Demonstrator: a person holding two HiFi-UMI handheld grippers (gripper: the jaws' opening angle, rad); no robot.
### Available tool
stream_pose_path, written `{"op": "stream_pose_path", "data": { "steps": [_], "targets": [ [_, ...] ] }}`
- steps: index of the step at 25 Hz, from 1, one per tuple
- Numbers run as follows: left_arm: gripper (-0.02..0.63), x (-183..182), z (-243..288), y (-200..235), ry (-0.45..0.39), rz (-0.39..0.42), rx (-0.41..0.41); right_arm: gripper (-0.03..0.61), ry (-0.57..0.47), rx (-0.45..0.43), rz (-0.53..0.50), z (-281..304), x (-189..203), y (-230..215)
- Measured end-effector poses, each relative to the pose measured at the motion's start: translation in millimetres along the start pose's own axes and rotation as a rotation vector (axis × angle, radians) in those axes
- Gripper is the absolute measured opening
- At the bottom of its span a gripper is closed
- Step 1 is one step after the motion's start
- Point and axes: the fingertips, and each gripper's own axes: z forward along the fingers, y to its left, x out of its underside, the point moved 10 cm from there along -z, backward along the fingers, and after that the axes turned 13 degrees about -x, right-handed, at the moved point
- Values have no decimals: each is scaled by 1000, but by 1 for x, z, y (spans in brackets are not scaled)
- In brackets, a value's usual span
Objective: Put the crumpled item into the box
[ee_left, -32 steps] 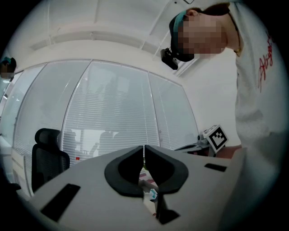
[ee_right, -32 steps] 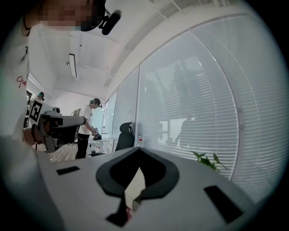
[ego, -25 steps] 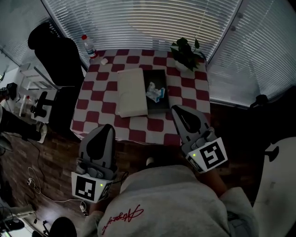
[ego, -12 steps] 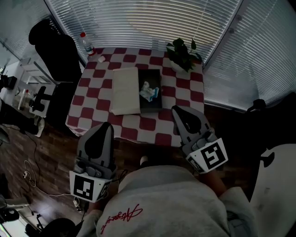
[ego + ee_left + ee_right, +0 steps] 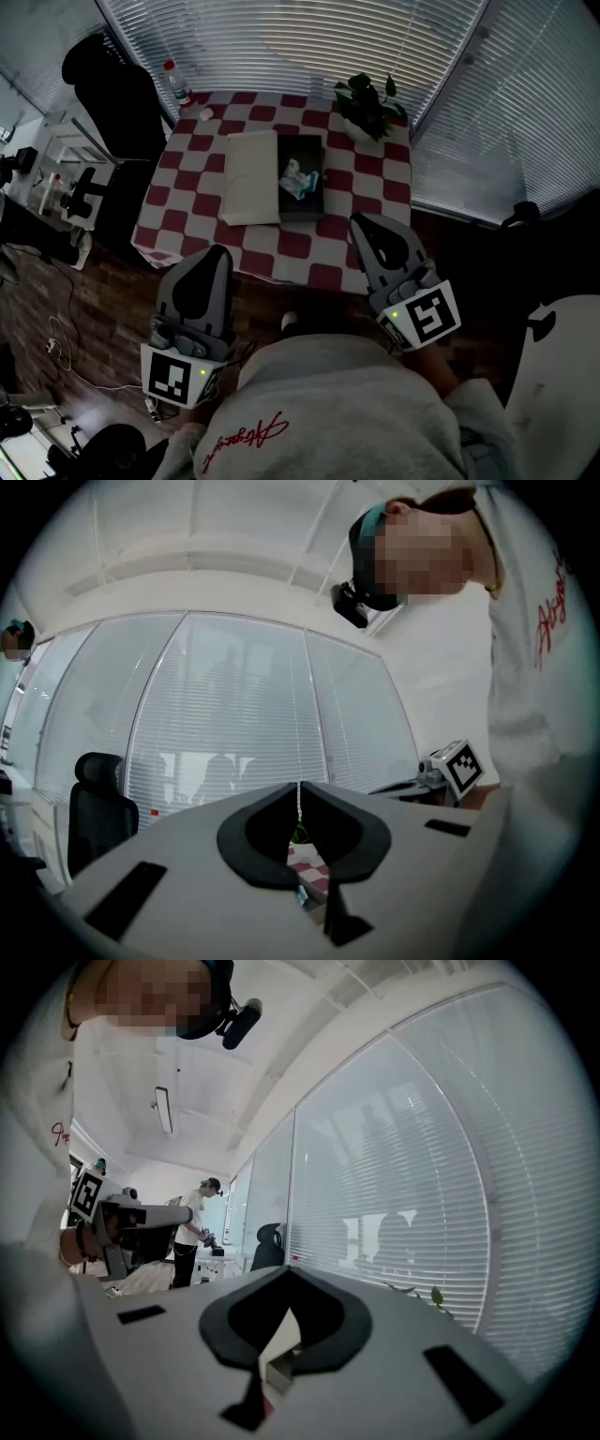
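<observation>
A crumpled white and blue item [image 5: 296,179] lies inside a dark open box [image 5: 316,202] on the red and white checked table [image 5: 187,202]. A cream lid [image 5: 251,177] lies flat against the box's left side. My left gripper [image 5: 208,256] is held low over the floor, short of the table's near edge, jaws shut and empty. My right gripper [image 5: 362,225] hovers at the table's near right corner, also shut on nothing. The left gripper [image 5: 298,797] and the right gripper [image 5: 285,1272] each show closed tips in their own views.
A potted plant [image 5: 367,105] stands at the table's far right, a water bottle [image 5: 177,87] at its far left. A black office chair [image 5: 108,89] is left of the table. Window blinds [image 5: 309,42] run behind. Cables lie on the wooden floor [image 5: 66,337].
The table with the box has slid up and away in the head view as I draw back from it. Both grippers stay shut and hold their places.
</observation>
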Motion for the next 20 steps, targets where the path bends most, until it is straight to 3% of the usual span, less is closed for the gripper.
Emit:
{"op": "stream_pose_path", "data": {
  "steps": [20],
  "targets": [
    [25,-5,-3,-29,5,16,-2,9,-17,21,-3,-29,-2,-15]
  ]
}}
